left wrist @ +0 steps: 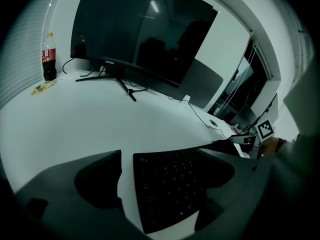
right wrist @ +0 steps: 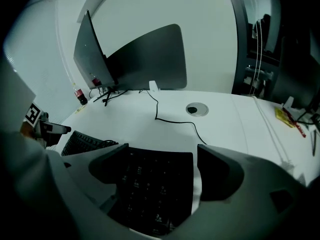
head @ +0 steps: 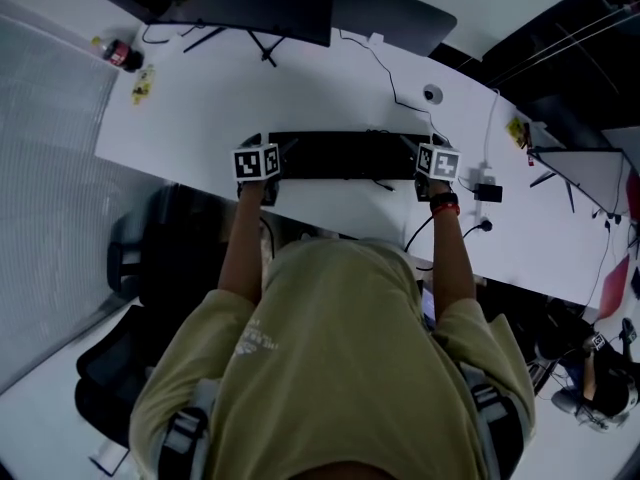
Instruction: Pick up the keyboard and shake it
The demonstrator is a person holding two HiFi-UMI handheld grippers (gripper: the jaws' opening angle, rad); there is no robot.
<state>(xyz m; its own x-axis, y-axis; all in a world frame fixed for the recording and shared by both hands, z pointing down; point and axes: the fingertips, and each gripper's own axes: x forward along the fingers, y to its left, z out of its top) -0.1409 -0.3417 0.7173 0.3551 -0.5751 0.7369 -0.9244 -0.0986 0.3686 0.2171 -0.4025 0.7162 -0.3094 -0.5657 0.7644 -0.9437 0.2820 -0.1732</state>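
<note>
- Looking down on a keyboard lying flat, keys up, on a white desk, on the person's side of the monitor and reaching past that monitor's right edge.
- Running its long axis left to right across the head view, roughly in line with the monitor's screen, one short end pointing at each gripper.
- Appearing as a slim black rectangle with rows of dark keys, the key legends being too dim to read.
- Showing the left gripper at the keyboard's end nearer the monitor, claw spread wide and straddling that end without pressing on it, a strip of white desk lying between one jaw and the keyboard's edge.
- Showing the right gripper at the end farther from the monitor, claw likewise spread wide around the keyboard, not clamping it, white desk again visible beside one jaw.
- Showing a cola bottle standing upright to the monitor's left, well apart from the keyboard.
</note>
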